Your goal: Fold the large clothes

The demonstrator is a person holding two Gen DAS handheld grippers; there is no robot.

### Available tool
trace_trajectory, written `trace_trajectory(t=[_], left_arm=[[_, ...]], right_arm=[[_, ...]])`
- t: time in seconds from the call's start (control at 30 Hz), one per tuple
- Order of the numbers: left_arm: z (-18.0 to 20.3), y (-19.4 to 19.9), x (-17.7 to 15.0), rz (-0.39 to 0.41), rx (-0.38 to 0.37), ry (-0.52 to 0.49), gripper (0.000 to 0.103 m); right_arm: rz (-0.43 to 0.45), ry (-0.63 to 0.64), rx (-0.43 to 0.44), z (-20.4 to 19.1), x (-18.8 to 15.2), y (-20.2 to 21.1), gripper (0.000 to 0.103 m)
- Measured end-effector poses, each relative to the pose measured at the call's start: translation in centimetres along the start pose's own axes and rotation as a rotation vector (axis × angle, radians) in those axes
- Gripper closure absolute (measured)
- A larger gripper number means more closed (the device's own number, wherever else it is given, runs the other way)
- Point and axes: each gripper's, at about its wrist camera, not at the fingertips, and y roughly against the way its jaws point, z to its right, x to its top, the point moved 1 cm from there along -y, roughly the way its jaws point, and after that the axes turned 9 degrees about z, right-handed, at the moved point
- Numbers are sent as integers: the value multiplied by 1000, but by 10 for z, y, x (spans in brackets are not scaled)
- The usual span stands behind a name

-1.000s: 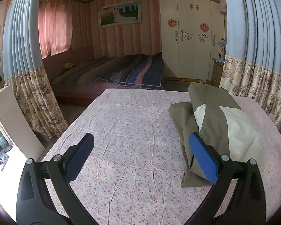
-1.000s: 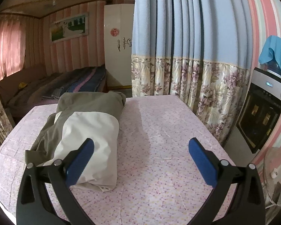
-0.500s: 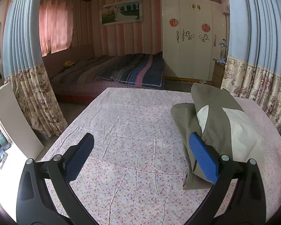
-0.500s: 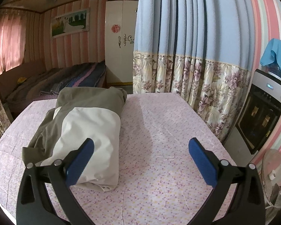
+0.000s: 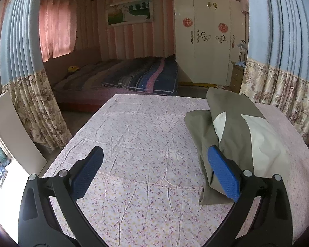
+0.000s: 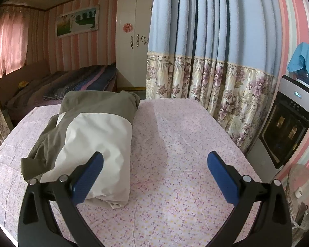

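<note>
A folded olive and cream garment (image 5: pixel 243 127) lies on the table's pink floral cloth (image 5: pixel 138 140), right of centre in the left wrist view. In the right wrist view the garment (image 6: pixel 92 131) lies at the left. My left gripper (image 5: pixel 154 170) is open and empty, above the cloth, its right finger in front of the garment's near edge. My right gripper (image 6: pixel 154 175) is open and empty, above the cloth to the right of the garment, its left finger in front of the cream part.
Blue floral curtains (image 6: pixel 212 65) hang close behind the table's far right edge, another curtain (image 5: pixel 28 78) at the left. A bed (image 5: pixel 121 78) and white wardrobe (image 5: pixel 206 39) stand beyond. A water dispenser (image 6: pixel 288 119) and fan (image 6: pixel 302 195) stand at the right.
Both grippers have drawn slightly back and up from the garment; the view shifts a little. The garment has not moved. Both grippers stay open.
</note>
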Motion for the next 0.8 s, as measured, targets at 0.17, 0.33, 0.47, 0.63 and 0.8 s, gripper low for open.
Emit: trace_trajectory(t=[0.17, 0.33, 0.47, 0.63, 0.8], left_arm=[[2, 1, -1, -3, -4, -5, 3], [4, 3, -1, -7, -30, -11, 3], [6, 4, -2, -17, -69, -13, 3], [8, 7, -4, -21, -62, -16, 3], [8, 9, -3, -18, -22, -28, 3]], right_arm=[[4, 6, -1, 1, 0, 0, 2], [-1, 9, -1, 2, -1, -1, 2], [-3, 9, -3, 2, -1, -1, 2], [-4, 8, 1, 3, -1, -2, 2], [-7, 8, 4, 2, -3, -3, 2]])
